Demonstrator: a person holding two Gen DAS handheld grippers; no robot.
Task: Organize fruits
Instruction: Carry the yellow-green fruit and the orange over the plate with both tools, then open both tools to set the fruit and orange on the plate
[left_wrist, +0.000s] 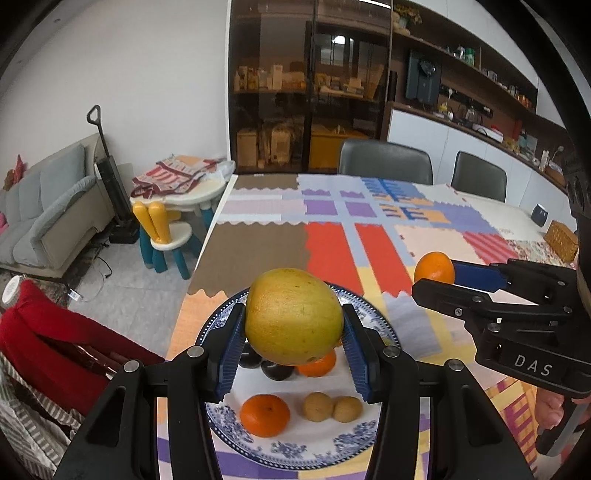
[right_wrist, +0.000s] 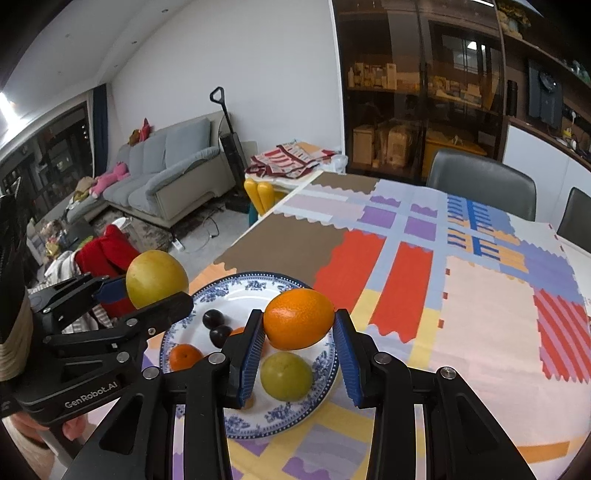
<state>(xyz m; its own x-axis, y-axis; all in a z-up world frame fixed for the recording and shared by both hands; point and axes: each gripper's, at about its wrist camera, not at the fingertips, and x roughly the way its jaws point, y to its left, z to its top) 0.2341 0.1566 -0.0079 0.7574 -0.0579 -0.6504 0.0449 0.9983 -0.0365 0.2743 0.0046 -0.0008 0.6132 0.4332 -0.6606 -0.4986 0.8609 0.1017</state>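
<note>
Fruit pair carried above the blue-patterned plate (right_wrist: 258, 286), one piece clamped in each gripper.

I hold the yellow-green mango (left_wrist: 293, 315) in the left gripper (left_wrist: 293, 341) and the orange (right_wrist: 299, 319) in the right gripper (right_wrist: 299, 349), pads squarely on opposite flanks. For a clean set-down I would lower each slowly onto a bare spot, clear of the plums (right_wrist: 216, 326), tangerines (left_wrist: 264, 415) and green fruit (right_wrist: 286, 376), and release only once it rests.

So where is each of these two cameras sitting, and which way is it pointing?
Left wrist: rides the left gripper, looking forward and down along its fingers at the big yellow-green mango they hold over the blue-patterned white plate.
Right wrist: rides the right gripper, whose fingers hold the round orange.
Shared: plate, both fruits, patchwork tablecloth, each other's gripper.
</note>
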